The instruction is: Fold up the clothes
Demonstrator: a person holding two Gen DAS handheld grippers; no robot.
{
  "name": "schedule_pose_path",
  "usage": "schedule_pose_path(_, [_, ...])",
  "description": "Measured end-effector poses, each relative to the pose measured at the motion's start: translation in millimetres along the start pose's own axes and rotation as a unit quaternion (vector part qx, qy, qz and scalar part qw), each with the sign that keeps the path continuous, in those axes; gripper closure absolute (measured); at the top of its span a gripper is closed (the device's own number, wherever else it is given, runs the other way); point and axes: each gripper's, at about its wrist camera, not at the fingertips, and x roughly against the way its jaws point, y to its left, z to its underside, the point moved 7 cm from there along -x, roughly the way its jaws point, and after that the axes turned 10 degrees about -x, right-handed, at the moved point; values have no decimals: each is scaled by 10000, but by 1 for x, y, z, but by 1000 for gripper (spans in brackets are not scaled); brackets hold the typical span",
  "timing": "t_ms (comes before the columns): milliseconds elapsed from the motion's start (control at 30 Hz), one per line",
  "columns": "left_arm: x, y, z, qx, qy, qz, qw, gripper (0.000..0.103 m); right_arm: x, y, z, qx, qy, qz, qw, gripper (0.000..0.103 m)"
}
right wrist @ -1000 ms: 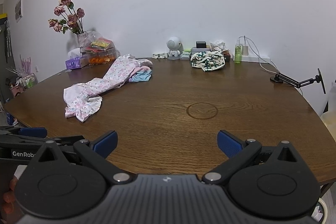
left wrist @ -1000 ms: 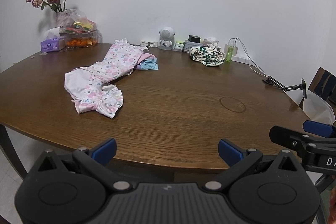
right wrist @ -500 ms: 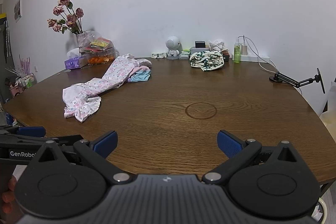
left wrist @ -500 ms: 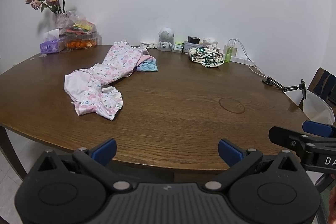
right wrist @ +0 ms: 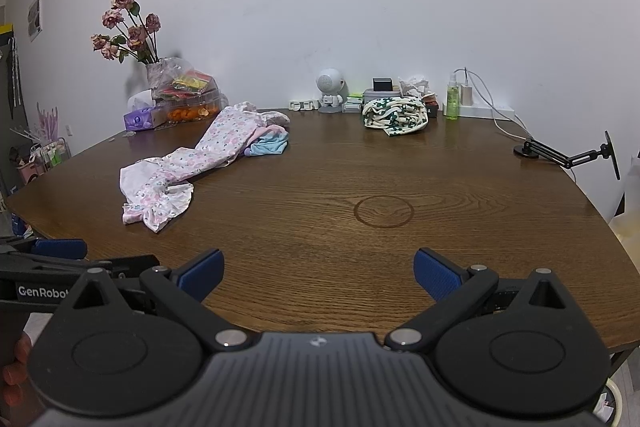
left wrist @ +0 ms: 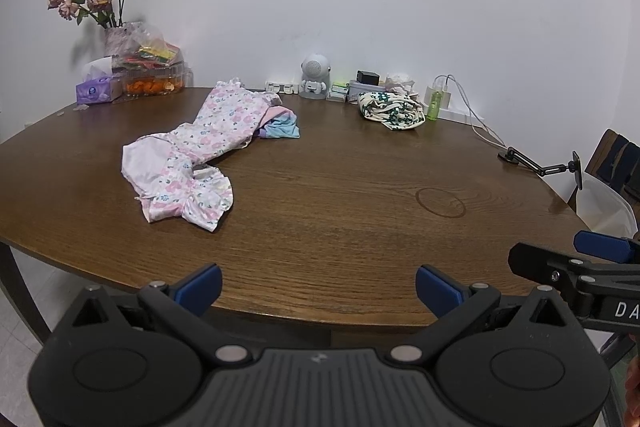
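Both grippers, left gripper (left wrist: pixel 318 285) and right gripper (right wrist: pixel 318 269), are hanging wide open, holding nothing. Pink floral garment (left wrist: pixel 192 155) is lying unfolded far-left on the table (left wrist: pixel 360 211), stretching diagonally away, nearer the left.

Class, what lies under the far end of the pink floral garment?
A pink and blue cloth sticks out from beneath the pink floral garment; how far it runs underneath is covered.
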Motion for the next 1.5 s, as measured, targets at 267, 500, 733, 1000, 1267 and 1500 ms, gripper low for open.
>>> schedule_pose_path(267, [-1, 0, 0, 0, 14, -1, 10000, 0, 0, 0, -2, 3, 10, 8, 10000, 0])
schedule_pose_path(500, [-2, 0, 2, 3, 28, -5, 10000, 0, -1, 0, -1, 13, 18, 11, 10000, 0])
schedule_pose_path(733, [-2, 1, 2, 2, 13, -16, 10000, 0, -1, 1, 0, 25, 27, 6, 10000, 0])
schedule_pose_path(1000, [-10, 10, -3, -15, -11, -171, 9999, 0, -12, 6, -7, 114, 9, -7, 9999, 0])
schedule_pose_path(1267, [-35, 36, -17, -3, 3, -428, 9991, 0, -52, 23, -29, 225, 15, -134, 9997, 0])
schedule_pose_path(1500, [-64, 61, -36, 1, 67, -569, 9984, 0, -96, 46, -53, 348, 113, -306, 9989, 0])
